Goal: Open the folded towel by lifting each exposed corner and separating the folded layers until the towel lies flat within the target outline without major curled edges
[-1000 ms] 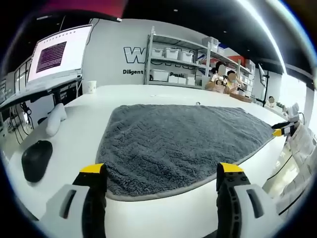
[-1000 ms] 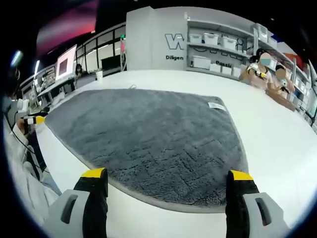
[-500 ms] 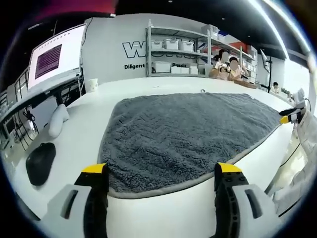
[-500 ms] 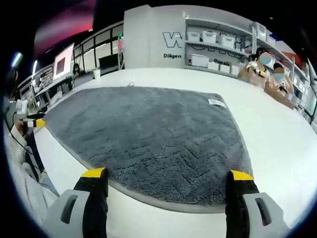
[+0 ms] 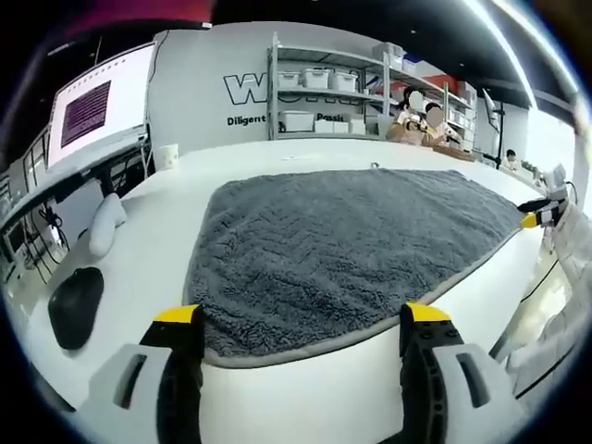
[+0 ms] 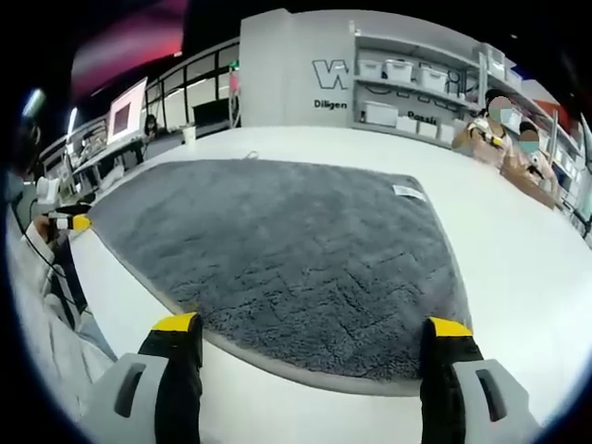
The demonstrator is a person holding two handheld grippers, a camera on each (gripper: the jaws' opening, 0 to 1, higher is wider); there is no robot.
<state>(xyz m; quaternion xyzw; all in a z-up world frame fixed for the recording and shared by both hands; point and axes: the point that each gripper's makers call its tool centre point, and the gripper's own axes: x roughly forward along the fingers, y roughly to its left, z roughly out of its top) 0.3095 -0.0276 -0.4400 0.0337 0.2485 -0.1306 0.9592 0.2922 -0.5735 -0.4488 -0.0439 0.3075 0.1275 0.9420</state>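
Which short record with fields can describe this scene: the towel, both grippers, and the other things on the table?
towel: grey fluffy towel with a pale hem, spread open and flat on the white table; small white label near its far edge
left gripper: open, empty, just short of the towel's near hem
right gripper: open, empty, at the near hem
beside the towel: black computer mouse, white paper cup
background: shelves with white bins, lit screen
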